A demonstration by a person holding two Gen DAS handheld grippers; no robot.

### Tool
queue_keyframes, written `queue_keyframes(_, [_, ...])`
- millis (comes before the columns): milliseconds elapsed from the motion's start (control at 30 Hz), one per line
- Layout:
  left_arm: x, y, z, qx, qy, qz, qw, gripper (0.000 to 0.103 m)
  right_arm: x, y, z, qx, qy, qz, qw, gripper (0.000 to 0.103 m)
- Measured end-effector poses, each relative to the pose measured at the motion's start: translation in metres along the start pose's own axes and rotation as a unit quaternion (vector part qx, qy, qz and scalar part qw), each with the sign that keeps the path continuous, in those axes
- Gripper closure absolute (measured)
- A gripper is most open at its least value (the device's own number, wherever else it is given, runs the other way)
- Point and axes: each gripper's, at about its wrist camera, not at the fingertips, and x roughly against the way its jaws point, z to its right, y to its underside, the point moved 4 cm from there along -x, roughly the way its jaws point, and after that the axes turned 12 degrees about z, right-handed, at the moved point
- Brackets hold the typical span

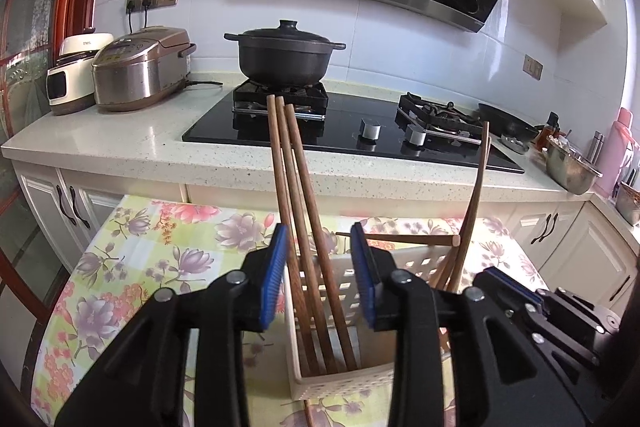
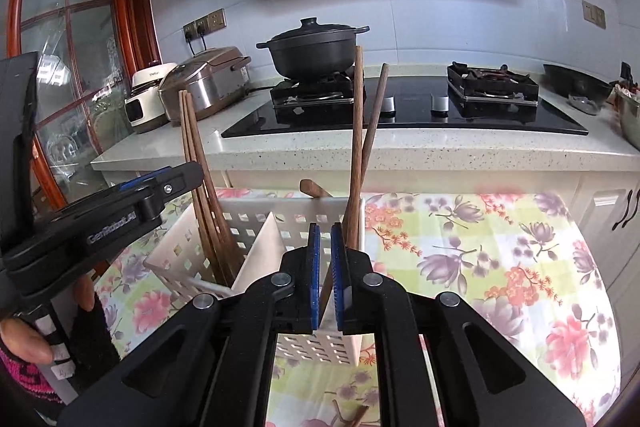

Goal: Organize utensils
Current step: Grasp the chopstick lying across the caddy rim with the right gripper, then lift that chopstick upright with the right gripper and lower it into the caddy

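Little writing can be read here: the side of the left gripper [image 2: 160, 183], seen from the right wrist camera, carries white lettering that reads roughly "GenRobot.AI", and the small white appliance [image 2: 146, 99] at the far left of the counter has a short grey word on its lid, too small to make out. Taking the white perforated utensil holder [image 2: 256, 223] on the flowered tablecloth [image 2: 500, 267] as the landmark, that appliance and the brown-and-steel rice cooker [image 2: 204, 87] beside it stand on the counter behind the holder and to its left, with plugged wall sockets [image 2: 204, 23] above them. The holder is a slotted plastic box split by an upright divider into compartments. In its left compartment stand three long dark-brown wooden chopsticks [image 1: 304, 227], leaning back toward the black lidded pot [image 1: 284, 55] on the stove behind the holder. The left gripper [image 1: 320, 259] is over this compartment with its blue pads spread; the three chopsticks rise through the gap, the leftmost one just beside the left pad, and whether it touches cannot be told. In the right compartment stand more brown wooden utensils [image 2: 356, 155], two tall ones crossing as they lean, plus a shorter rounded handle end. The right gripper [image 2: 326, 267] is at the holder's near edge by this compartment, its blue pads nearly together with only a thin gap and nothing pinched. At the lower left a hand [image 2: 24, 339] holds the left gripper's handle.
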Motion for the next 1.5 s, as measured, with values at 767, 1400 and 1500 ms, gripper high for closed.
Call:
queue_keyframes(767, [0.020, -0.011, 0.002, -0.009, 0.012, 0.036, 0.9992, 0.050, -0.035, -0.015, -0.017, 0.018, 0.012, 0.016, 1.000, 0.092])
queue_keyframes(1400, [0.079, -0.007, 0.012, -0.002, 0.018, 0.049, 0.9986, 0.050, 0.118, 0.006, -0.016, 0.039, -0.005, 0.101, 0.994, 0.094])
queue_keyframes(1500, [0.096, -0.003, 0.020, -0.009, 0.020, 0.050, 0.9985, 0.050, 0.134, 0.031, -0.009, 0.034, 0.001, 0.085, 0.996, 0.094])
